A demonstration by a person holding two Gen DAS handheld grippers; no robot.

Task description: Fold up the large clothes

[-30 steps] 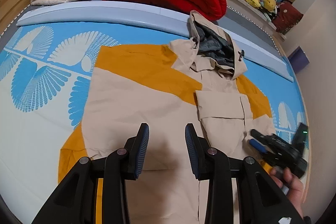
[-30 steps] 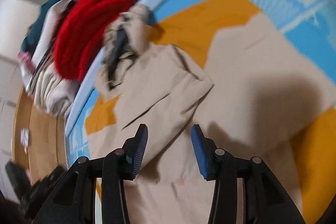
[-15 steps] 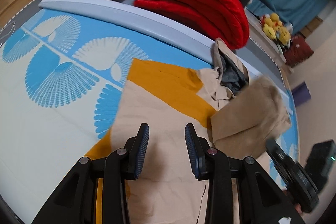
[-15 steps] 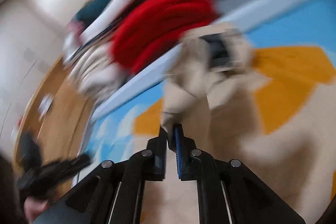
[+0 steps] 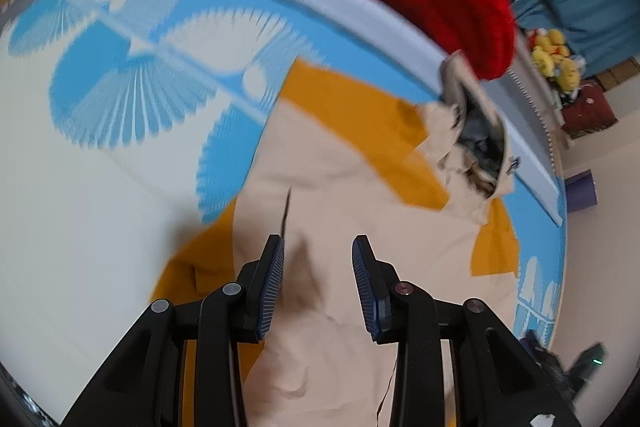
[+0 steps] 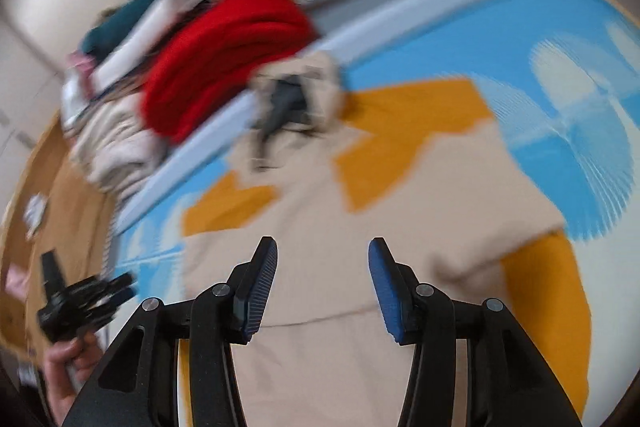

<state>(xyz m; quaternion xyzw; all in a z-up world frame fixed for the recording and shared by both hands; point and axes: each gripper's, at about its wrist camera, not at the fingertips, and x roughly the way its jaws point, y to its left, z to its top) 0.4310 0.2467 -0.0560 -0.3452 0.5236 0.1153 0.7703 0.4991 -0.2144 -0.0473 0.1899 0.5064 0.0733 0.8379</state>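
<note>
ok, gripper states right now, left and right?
Left gripper: open, empty, over the jacket.
Right gripper: open, nothing between its fingers; jaws have just been opening.

Left gripper [image 5: 318, 277]: matte black angular linkage arms, round grey rivets, one rivet on the frame's right side dark reddish. Fingers [image 5: 269, 291] carry blue ribbed pads. White scrap of sticker lower right of the frame. Right gripper [image 6: 322, 281]: same black build, silver-grey rivets, blue ribbed pads [image 6: 385, 294]. Lower left of the right wrist view: a bare hand [image 6: 66, 361], blurred; no sleeve visible.
</note>
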